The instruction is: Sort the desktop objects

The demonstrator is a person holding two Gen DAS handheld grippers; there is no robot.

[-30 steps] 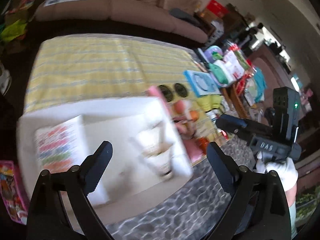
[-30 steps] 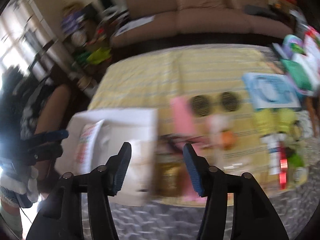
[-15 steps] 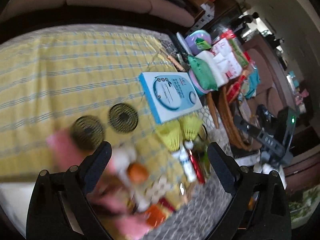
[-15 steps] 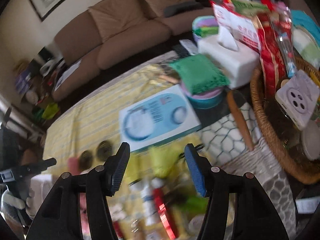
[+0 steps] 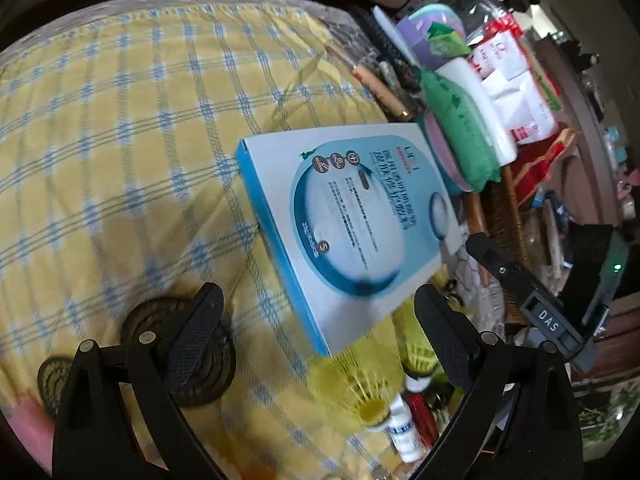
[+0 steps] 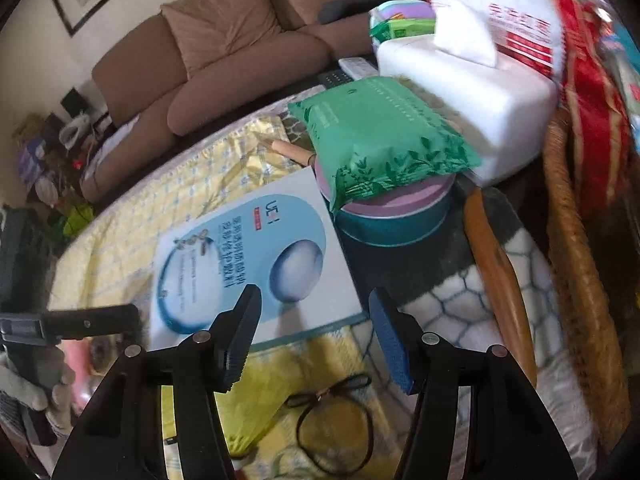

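A: Scene layout?

B: Table is covered by a yellow checked cloth (image 5: pixel 120 128). A brown sofa (image 6: pixel 224 52) is seen behind it. A white tissue box (image 6: pixel 472 92) is set at the right edge, beside a wicker basket (image 6: pixel 576 280).

A: Task items?

B: A blue-and-white flat box (image 5: pixel 352 224) is laid flat on the cloth, right of centre. A green pack (image 6: pixel 380 136) is rested on a round tin (image 6: pixel 392 216), just beside the box's far corner. Two dark round coasters (image 5: pixel 188 356) are seen near the left gripper (image 5: pixel 316 344). Yellow shuttlecocks (image 5: pixel 360 384) and small bottles (image 5: pixel 404 428) are clustered at the near edge. A black hair tie (image 6: pixel 332 424) is seen below the right gripper (image 6: pixel 314 334).

A: Grippers?

B: Both are held with jaws spread, nothing between them. Each is hovered over the near edge of the flat box.
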